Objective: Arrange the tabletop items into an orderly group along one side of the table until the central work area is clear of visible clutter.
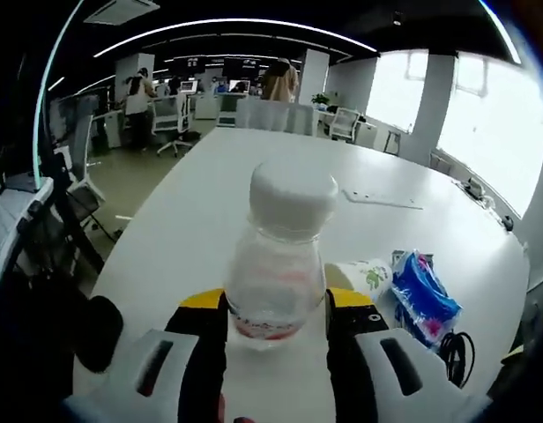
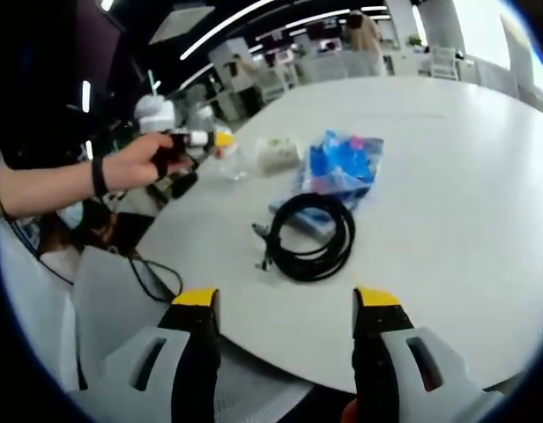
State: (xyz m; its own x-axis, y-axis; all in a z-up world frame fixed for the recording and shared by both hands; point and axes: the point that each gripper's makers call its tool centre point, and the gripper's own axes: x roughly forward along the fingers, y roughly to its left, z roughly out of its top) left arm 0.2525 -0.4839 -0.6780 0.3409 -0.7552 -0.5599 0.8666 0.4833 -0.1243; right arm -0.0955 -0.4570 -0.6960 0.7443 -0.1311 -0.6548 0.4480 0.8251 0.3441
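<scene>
**Left tool pinches bottle; right tool spread**

The left tool [image 1: 276, 322] grips a clear bottle [image 1: 278, 256] with a white cap, just above the white tabletop [image 1: 219, 194]. Beside it lie a paper cup [image 1: 367, 276], a blue packet [image 1: 421, 295] and a coiled black cable [image 2: 314, 236]. The right tool [image 2: 286, 304] hangs spread near the tabletop edge.

Open office: white table [image 1: 254, 176], swivel chairs [image 1: 170, 119], bright windows [image 1: 483, 123], ceiling light strips [image 1: 236, 22]
</scene>
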